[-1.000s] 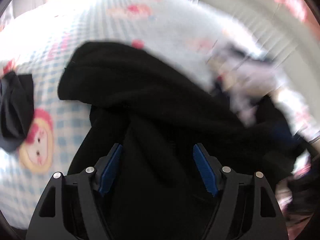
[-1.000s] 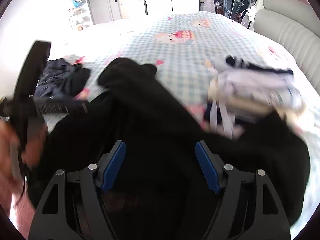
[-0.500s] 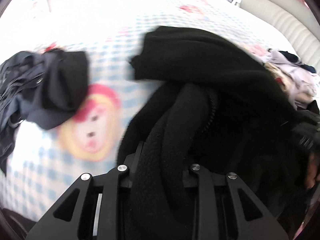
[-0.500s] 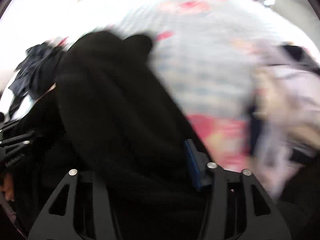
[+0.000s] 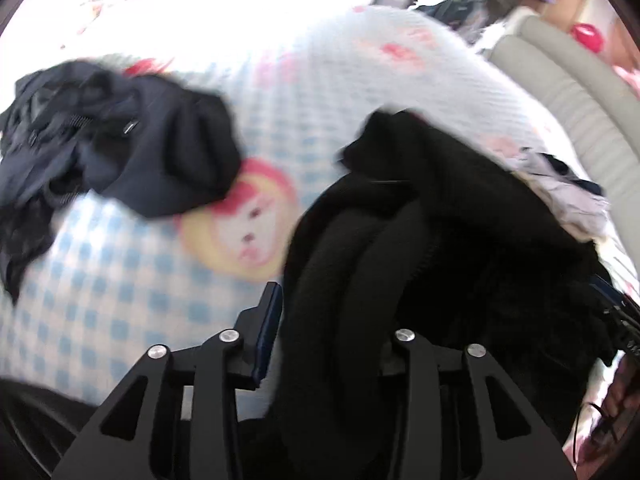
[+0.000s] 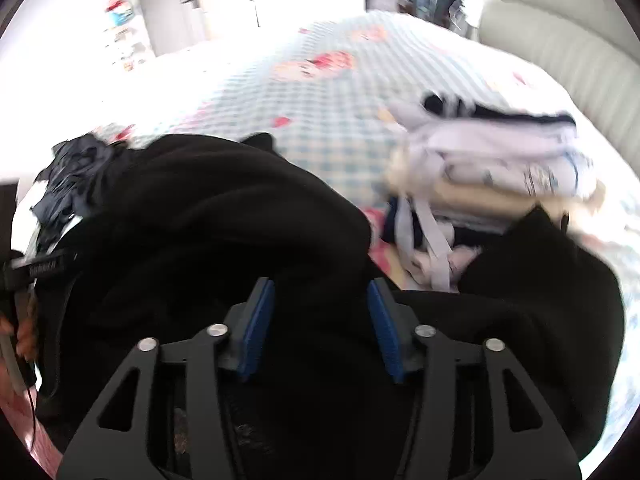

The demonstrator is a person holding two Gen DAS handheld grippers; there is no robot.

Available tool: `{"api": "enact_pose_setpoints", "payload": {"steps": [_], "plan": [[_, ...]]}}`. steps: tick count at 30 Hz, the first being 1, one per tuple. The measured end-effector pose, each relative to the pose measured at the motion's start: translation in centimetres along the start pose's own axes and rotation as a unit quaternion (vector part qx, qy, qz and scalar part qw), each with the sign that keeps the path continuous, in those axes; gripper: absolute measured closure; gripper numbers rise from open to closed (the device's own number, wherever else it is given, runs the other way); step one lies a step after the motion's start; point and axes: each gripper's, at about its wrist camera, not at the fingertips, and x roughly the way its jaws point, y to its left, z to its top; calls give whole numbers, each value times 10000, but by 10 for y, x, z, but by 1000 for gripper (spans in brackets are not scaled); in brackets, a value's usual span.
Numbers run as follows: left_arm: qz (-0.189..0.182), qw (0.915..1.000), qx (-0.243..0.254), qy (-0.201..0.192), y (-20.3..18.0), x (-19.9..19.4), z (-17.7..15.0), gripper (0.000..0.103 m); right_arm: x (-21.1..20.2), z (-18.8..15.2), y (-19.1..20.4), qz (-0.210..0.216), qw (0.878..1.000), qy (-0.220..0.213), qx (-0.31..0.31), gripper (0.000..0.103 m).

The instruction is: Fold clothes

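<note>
Left tool (image 5: 332, 328) clamped on black fleece (image 5: 420, 216); right tool (image 6: 320, 320) part open around its folds, above bed (image 6: 320, 92).

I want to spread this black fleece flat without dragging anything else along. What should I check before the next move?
1. Left gripper gripping the black fleece: ok, a thick fold is pinched between its fingers.
2. Right gripper gripping the fleece: cannot tell; fabric fills the gap between its blue pads, but they stand apart.
3. Folded stack apart from the fleece: not ok, the fleece lies right against its near edge.
4. Dark navy garment apart from the fleece: ok, checked bedsheet shows between them.
5. Free sheet to lay it on: ok, bare sheet ahead of both grippers.
</note>
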Motion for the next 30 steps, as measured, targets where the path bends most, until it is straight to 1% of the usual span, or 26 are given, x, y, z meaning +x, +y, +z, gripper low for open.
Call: {"api": "enact_pose_setpoints", "payload": {"steps": [1, 2, 4, 5, 6, 8, 10, 11, 12, 13, 14, 15, 16, 18, 19, 20, 21, 23, 24, 26, 27, 28, 29, 30], "plan": [[37, 9997, 213, -61, -6, -2, 7, 47, -2, 2, 5, 90, 9999, 2, -109, 35], [85, 9992, 363, -123, -10, -3, 13, 45, -2, 2, 13, 172, 9996, -12, -206, 35], [-65, 9978, 649, -96, -12, 4, 30, 38, 2, 1, 30, 323, 9987, -65, -382, 32], [-128, 9968, 789, -10, -13, 11, 39, 33, 4, 0, 39, 398, 9981, -91, -470, 30], [-105, 9953, 950, 137, -16, 20, 45, 32, 10, 1, 48, 326, 9976, -97, -605, 27], [-30, 9913, 1231, 462, -24, 38, 49, 30, 34, 4, 64, -13, 9958, -9, -920, 27], [-15, 9855, 1453, 878, -35, 59, 49, 30, 61, 12, 72, -162, 9942, 246, -1035, 25], [16, 9826, 1549, 1026, -42, 68, 48, 30, 78, 17, 75, -225, 9933, 433, -1051, 24], [73, 9803, 1653, 1082, -49, 75, 46, 33, 93, 23, 77, -294, 9924, 569, -1054, 24], [228, 9788, 1770, 1003, -55, 79, 45, 39, 105, 28, 78, -369, 9917, 642, -1048, 25], [415, 9771, 1890, 883, -60, 82, 45, 53, 116, 33, 78, -444, 9910, 716, -1042, 26], [671, 9766, 1903, 748, -61, 85, 47, 59, 128, 39, 79, -518, 9901, 789, -1035, 36], [998, 9776, 1771, 548, -58, 85, 51, 60, 136, 46, 77, -598, 9902, 806, -975, 45], [1229, 9816, 1435, 279, -48, 76, 57, 61, 139, 58, 70, -797, 9912, 667, -822, 49], [1403, 9817, 1280, 108, -41, 68, 60, 62, 136, 63, 64, -922, 9916, 562, -715, 53], [1608, 9796, 1203, -43, -34, 61, 62, 62, 133, 66, 56, -1062, 9917, 439, -578, 53], [1812, 9765, 1150, -180, -27, 54, 64, 66, 129, 69, 48, -1202, 9913, 315, -441, 53], [2303, 9682, 923, -309, -1, 39, 69, 68, 120, 72, 25, -1638, 9864, 105, -86, 53], [2390, 9675, 785, -268, 12, 35, 71, 68, 116, 72, 12, -1916, 9814, 1, 100, 49], [2242, 9723, 657, -89, 16, 39, 69, 68, 102, 69, -4, -2325, 9715, -203, 411, 48], [2152, 9747, 605, 2, 17, 41, 68, 67, 92, 67, -2, -2379, 9694, -346, 504, 46], [2061, 9769, 553, 94, 17, 43, 66, 65, 82, 64, 8, -2284, 9711, -522, 458, 44], [1970, 9790, 500, 185, 18, 46, 65, 53, 74, 62, 21, -2078, 9755, -658, 290, 42], [1878, 9808, 447, 276, 18, 48, 63, 37, 67, 59, 37, -1822, 9803, -755, 78, 36]]}}
